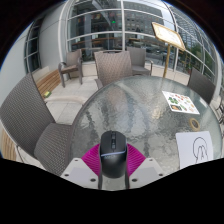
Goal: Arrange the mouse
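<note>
The mouse (pixel 111 153), black, is sitting between the gripper's (pixel 111 166) two fingers, their magenta pads (pixel 92 160) pressing in on both its sides, so the claw is gripping it. It is sitting at the near edge of a round glass table (pixel 140 110). Off to the right, a white card (pixel 201 148) is lying on the glass, and a printed sheet (pixel 181 100) is lying farther back. Wicker chairs (pixel 112 65) are standing around the table, beyond it and to the left.
</note>
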### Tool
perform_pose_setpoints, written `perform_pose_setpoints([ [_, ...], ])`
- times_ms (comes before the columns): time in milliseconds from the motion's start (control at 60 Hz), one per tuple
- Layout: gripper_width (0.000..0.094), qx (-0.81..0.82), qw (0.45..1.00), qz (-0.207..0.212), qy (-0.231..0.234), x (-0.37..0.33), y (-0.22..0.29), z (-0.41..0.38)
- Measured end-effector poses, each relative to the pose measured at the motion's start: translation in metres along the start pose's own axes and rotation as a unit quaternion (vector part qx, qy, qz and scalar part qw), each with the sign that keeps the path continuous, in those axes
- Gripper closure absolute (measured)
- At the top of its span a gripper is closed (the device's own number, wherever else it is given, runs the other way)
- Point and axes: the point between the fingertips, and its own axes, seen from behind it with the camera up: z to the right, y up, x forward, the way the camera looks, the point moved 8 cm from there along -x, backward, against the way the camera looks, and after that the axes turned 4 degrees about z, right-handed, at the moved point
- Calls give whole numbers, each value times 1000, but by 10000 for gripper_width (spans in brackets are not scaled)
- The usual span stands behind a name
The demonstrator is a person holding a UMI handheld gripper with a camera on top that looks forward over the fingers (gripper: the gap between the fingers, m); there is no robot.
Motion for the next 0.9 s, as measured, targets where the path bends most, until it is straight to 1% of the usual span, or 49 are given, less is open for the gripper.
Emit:
perform_pose_setpoints([
  [33, 653, -3, 1000, -3, 0, 0, 0, 0],
  [117, 658, -3, 1000, -10, 0, -1, 2, -1],
  [167, 658, -5, 1000, -25, 2, -4, 5, 1],
  [183, 657, -9, 999, -32, 2, -6, 8, 2],
  [217, 657, -24, 999, -31, 5, -15, 22, 5],
  [250, 656, -40, 999, -17, 6, -29, 44, 10],
  [333, 655, -42, 998, 47, -4, -76, 110, 33],
  [350, 654, -40, 997, 59, -7, -83, 128, 42],
  [450, 657, -27, 991, 127, -35, -147, 190, 91],
  [483, 656, -23, 988, 146, -46, -167, 205, 112],
  [517, 655, -20, 986, 158, -57, -173, 210, 135],
  [600, 655, -12, 981, 175, -82, -204, 208, 187],
  [617, 656, -10, 981, 172, -87, -202, 209, 198],
  [667, 656, -9, 982, 159, -104, -201, 192, 228],
  [700, 657, -8, 983, 141, -115, -194, 174, 246],
  [717, 658, -8, 984, 133, -119, -190, 153, 251],
  [733, 658, -9, 985, 120, -121, -185, 155, 265],
  [750, 658, -11, 986, 109, -122, -179, 145, 271],
  [800, 658, -5, 990, 77, -119, -159, 121, 290],
  [833, 658, 3, 992, 59, -116, -146, 78, 288],
  [850, 658, 10, 993, 50, -111, -139, 80, 296],
  [900, 658, 23, 994, 24, -102, -117, 56, 305],
])
